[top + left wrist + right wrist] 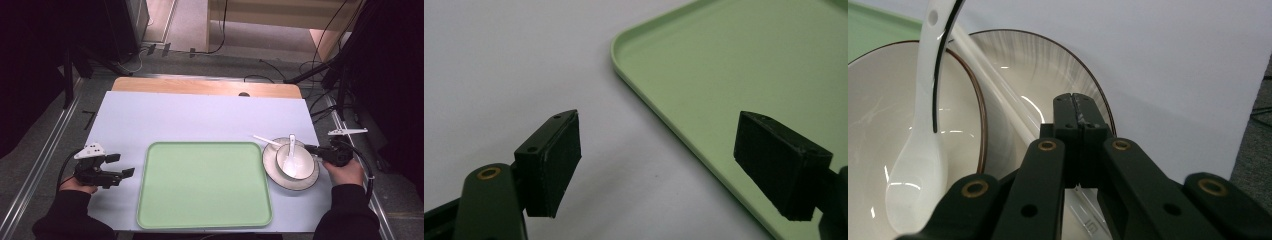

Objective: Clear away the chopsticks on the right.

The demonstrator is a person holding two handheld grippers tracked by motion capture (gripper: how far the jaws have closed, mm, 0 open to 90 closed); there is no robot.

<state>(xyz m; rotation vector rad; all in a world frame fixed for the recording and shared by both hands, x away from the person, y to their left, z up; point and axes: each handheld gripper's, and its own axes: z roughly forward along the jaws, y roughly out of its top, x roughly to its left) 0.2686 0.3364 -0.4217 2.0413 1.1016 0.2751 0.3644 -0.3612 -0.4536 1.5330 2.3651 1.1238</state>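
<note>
A light green tray (205,185) lies in the middle of the white table mat. Just right of it a white plate (280,182) carries a white bowl (304,167) with a white spoon (291,150) in it. A white chopstick (265,140) lies across the plate's far rim. My right gripper (310,148) is at the plate's right edge, and its jaws (1077,107) are shut tight above the plate (1048,65). The chopstick (998,85) runs under them; a grip on it cannot be made out. My left gripper (122,165) stands open left of the tray, nothing between its pads (554,165).
The tray's near left corner (624,55) lies close to the left gripper, one jaw hanging over its rim. The mat (200,117) stretches behind the tray to a wooden table edge (205,86). Cables and stands crowd the floor at both sides.
</note>
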